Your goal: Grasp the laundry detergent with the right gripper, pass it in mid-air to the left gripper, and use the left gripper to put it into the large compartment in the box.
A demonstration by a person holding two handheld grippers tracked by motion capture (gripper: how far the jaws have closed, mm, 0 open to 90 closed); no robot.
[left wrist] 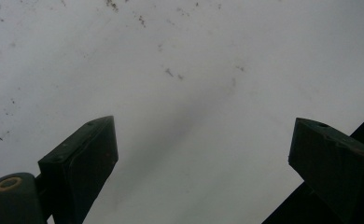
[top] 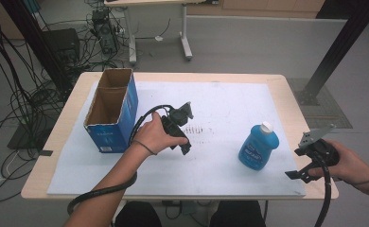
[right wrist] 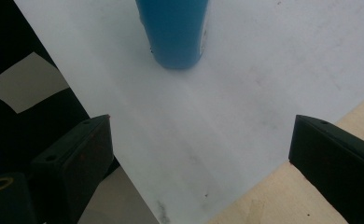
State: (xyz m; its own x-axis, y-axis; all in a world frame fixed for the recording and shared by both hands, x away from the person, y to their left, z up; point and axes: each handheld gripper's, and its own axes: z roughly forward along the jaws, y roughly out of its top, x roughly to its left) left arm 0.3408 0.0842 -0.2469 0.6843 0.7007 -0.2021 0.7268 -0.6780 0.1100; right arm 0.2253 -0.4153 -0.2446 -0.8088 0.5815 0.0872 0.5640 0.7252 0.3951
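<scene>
We see a table (top: 286, 99) with a white sheet (top: 230, 104) spread over most of its top. On the sheet stand 2 things: a blue bottle (top: 258, 146) with a white cap, upright toward the right side, and an open blue box (top: 112, 111) at the left, its top flaps up and its brown inside showing.

Our left gripper (top: 182, 130) sits over the middle of the sheet, just right of the box and well apart from the bottle. The left hand (top: 154, 135) wraps its body, and its cable loops back past the forearm. In the left gripper view the left gripper (left wrist: 203, 154) points down at the bare sheet (left wrist: 194, 70), which carries small dark specks; its 2 jaws stand wide apart with nothing between them.

Our right gripper (top: 300, 163) is at the sheet's near right corner, held in the right hand (top: 346, 163), with its grey plate on top. It lies near the bottle, to the bottle's right, and does not touch it. In the right gripper view the right gripper (right wrist: 201, 154) looks along the sheet (right wrist: 264, 70) toward the bottle (right wrist: 175, 32), whose blue base stands ahead of the jaws, clear of them. Those 2 jaws are spread wide and empty. The table's wooden edge (right wrist: 264, 200) shows under the right jaw.
</scene>
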